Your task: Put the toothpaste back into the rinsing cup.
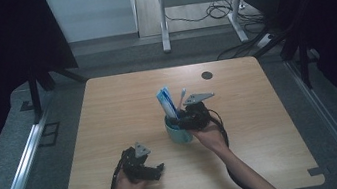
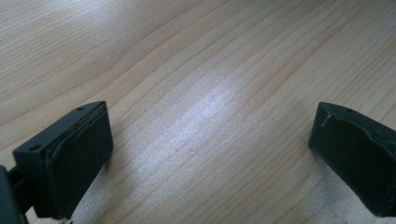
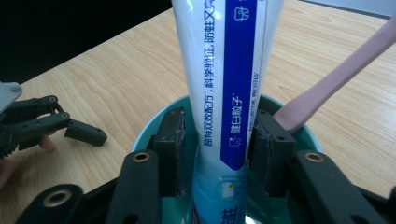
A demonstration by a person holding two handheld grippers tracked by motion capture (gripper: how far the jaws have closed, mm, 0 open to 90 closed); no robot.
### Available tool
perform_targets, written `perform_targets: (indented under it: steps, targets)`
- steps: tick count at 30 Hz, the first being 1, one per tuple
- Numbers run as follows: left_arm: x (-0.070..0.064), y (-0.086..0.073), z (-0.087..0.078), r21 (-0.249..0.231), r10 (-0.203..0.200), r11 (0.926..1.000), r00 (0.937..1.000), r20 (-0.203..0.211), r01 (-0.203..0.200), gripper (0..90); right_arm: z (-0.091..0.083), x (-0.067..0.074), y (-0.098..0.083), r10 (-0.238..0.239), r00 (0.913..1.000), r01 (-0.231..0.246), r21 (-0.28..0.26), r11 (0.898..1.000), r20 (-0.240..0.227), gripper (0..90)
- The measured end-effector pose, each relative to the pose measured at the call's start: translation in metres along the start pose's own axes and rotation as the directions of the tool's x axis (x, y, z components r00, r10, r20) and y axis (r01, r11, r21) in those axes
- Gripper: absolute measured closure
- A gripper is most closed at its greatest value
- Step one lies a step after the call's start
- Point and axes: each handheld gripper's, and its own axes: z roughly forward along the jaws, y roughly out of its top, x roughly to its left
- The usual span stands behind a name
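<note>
Toothpaste tube (image 3: 224,84) stands in the cup (image 3: 154,128) between the right hand-held gripper's (image 3: 215,149) slightly parted jaws.

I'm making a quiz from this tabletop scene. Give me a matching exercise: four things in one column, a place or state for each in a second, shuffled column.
Things:
1. toothpaste tube
2. pink toothbrush
3. left tongs
4. teal cup

Places or states:
A. open, low over bare wood
B. on the table, holding two items
C. leaning against the cup's rim
D. upright between the right tongs

Pairs: 1-D, 2-C, 3-A, 4-B
</note>
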Motion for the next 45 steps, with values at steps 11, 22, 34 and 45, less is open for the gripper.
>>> perform_targets:
  steps: [11, 22, 34, 45]
  targets:
    - [0.0, 0.0, 0.0, 0.0, 0.001, 1.0, 1.0, 0.0, -0.001, 0.0, -0.007, 0.002, 0.004, -0.031, 0.9995, 0.031, 0.022, 0.999, 0.004, 47.7]
    - [0.0, 0.0, 0.0, 0.002, 0.003, 1.0, 1.0, 0.0, -0.003, 0.0, -0.013, 0.006, 0.009, -0.081, 0.9967, 0.08, 0.052, 0.995, 0.007, 37.3]
    - [0.0, 0.0, 0.0, 0.002, 0.004, 1.0, 1.0, 0.0, -0.004, 0.0, -0.02, 0.009, 0.012, -0.089, 0.996, 0.088, 0.079, 0.993, 0.009, 20.5]
    - [0.0, 0.0, 0.0, 0.003, 0.004, 1.0, 1.0, 0.0, -0.004, 0.0, -0.03, 0.015, 0.011, -0.14, 0.99, 0.137, 0.111, 0.984, 0.021, 13.0]
